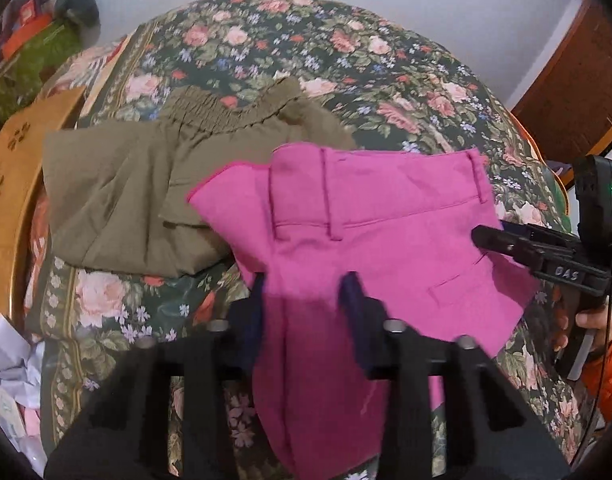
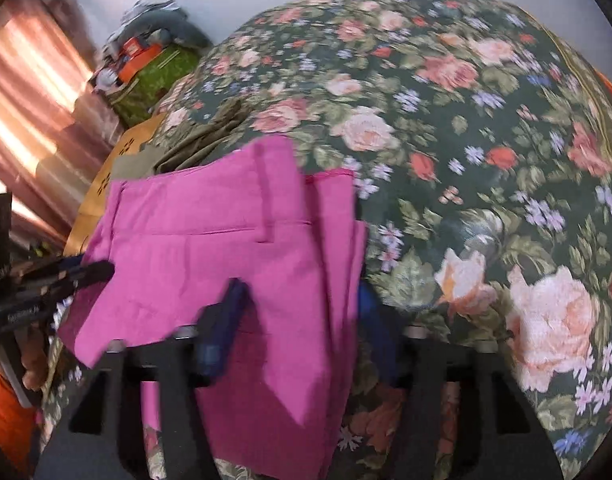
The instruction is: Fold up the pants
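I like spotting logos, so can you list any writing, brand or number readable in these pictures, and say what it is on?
"DAS": raised letters on the right gripper's black body, seen from the left wrist view.
Lettering on the left gripper's side, right wrist view: too blurred to read.
Pink pants, olive pants, floral bedspread: no text.

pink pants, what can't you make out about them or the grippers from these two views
- Left wrist view: the legs of the pink pants run under the left gripper and off the bottom edge.
- Right wrist view: motion blur; the right gripper has its far finger behind the cloth, so its grip is unclear.
- Olive pants: partly covered by the pink pair in both views.
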A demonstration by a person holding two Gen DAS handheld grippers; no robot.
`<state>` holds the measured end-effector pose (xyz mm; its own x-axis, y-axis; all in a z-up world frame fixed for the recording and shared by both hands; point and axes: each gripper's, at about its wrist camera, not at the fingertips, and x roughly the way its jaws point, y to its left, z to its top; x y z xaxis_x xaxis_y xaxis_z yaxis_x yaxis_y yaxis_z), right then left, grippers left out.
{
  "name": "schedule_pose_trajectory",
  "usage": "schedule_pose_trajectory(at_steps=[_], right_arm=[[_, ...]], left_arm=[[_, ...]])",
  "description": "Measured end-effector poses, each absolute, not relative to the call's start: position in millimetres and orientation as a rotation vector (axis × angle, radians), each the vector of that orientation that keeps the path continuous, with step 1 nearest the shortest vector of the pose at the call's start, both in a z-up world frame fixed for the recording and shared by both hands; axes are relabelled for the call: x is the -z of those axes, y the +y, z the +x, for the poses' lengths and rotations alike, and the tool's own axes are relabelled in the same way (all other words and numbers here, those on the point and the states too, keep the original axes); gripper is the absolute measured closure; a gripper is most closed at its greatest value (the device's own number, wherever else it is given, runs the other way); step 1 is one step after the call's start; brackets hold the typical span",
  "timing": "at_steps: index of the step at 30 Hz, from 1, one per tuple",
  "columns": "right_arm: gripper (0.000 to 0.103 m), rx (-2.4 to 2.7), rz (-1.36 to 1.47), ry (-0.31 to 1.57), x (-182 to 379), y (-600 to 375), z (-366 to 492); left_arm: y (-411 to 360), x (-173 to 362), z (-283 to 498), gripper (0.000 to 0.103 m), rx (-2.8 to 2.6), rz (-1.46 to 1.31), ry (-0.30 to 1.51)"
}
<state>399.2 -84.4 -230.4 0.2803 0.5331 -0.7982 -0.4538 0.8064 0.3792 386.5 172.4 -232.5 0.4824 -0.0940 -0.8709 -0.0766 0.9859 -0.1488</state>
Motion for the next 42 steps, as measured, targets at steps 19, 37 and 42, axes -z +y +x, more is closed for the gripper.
schedule_pose_trajectory(at_steps=[19,37,42], right_arm=[[0.093,-0.739,0.019,0.859,132.4,-18.0,388.4],[0.093,-0.635,-0.013,0.927,180.2,89.0,446.7],[0.086,-0.564,-0.124,0.958,198.1,79.9,454.8]], left_arm=[[221.8,153.5,373.3,0.097,-0.154,-0.077,0.845],[328.8,215.2,432.0,0.102,-0.29,-0.163,0.921],[329.1,242.2,429.5,0.101,-0.259,-0.206,0.958]])
